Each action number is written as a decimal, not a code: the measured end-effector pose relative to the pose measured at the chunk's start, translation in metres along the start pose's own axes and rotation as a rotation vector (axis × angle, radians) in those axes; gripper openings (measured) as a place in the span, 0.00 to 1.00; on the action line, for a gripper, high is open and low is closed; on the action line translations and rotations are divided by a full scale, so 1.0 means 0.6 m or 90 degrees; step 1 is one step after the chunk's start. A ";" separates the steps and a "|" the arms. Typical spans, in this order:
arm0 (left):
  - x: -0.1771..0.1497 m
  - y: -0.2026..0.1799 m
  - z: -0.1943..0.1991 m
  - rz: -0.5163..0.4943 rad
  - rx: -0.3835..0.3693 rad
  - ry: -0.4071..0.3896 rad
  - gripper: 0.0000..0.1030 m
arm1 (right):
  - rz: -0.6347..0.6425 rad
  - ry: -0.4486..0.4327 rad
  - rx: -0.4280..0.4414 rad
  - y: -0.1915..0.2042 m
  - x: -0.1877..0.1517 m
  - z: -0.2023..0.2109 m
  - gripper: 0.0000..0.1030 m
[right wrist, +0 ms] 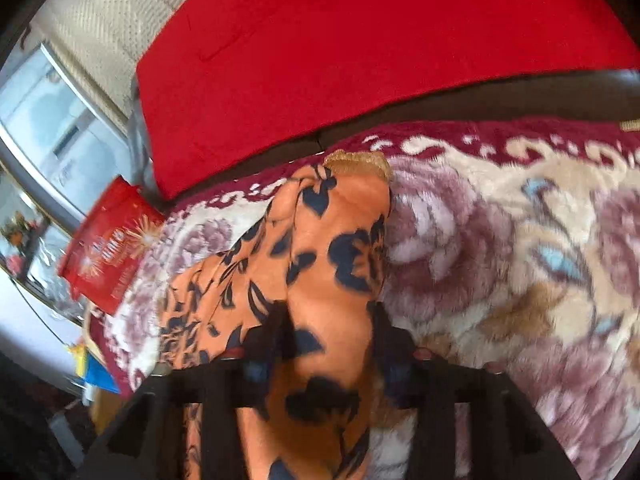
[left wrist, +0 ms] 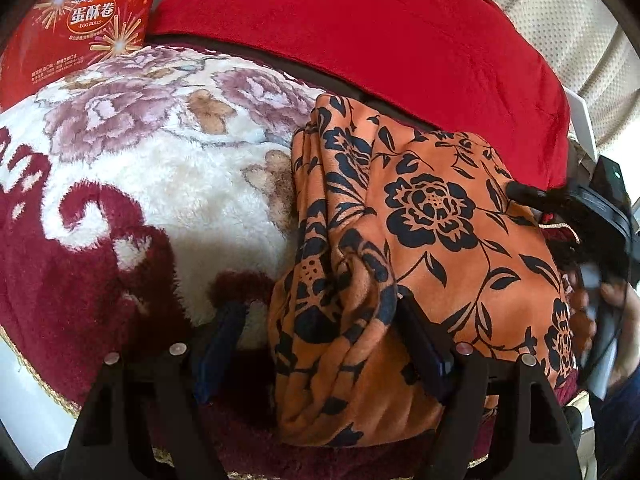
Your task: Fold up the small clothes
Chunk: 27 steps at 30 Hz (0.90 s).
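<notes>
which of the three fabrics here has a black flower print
The orange garment, held between both claws. The fluffy blanket has mauve flowers, and the red cushion is plain.
</notes>
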<state>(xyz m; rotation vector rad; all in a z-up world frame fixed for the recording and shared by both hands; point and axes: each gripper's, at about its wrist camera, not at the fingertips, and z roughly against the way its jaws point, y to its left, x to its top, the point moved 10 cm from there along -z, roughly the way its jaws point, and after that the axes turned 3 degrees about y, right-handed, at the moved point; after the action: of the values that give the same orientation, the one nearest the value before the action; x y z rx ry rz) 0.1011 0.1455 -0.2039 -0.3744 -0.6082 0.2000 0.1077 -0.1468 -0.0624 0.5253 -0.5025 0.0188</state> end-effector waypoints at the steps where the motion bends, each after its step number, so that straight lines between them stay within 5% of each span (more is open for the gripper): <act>1: -0.001 0.000 0.001 0.000 -0.001 0.000 0.76 | -0.003 0.009 0.017 -0.001 -0.006 0.006 0.73; 8: -0.001 0.000 0.002 0.000 0.001 -0.001 0.76 | 0.009 0.074 0.059 0.008 -0.099 0.030 0.73; 11: -0.002 0.000 0.002 -0.004 0.005 0.000 0.76 | 0.085 0.091 0.032 0.023 -0.131 0.018 0.59; 13: -0.001 -0.002 0.003 -0.004 0.004 0.000 0.76 | 0.123 0.097 0.007 0.041 -0.127 0.012 0.46; 19: 0.022 -0.005 0.046 0.040 -0.047 -0.050 0.76 | 0.186 0.018 0.002 0.096 -0.065 0.081 0.39; 23: 0.037 -0.024 0.056 0.042 -0.070 -0.053 0.78 | 0.118 -0.014 -0.010 0.027 -0.042 0.115 0.40; 27: 0.056 -0.040 0.019 0.076 -0.113 -0.011 0.78 | -0.043 0.047 0.065 -0.085 -0.084 0.068 0.60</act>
<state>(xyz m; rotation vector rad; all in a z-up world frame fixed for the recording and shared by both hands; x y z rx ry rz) 0.1230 0.1367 -0.1686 -0.5813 -0.6233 0.2656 0.0518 -0.2052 -0.0794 0.6387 -0.4124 0.0001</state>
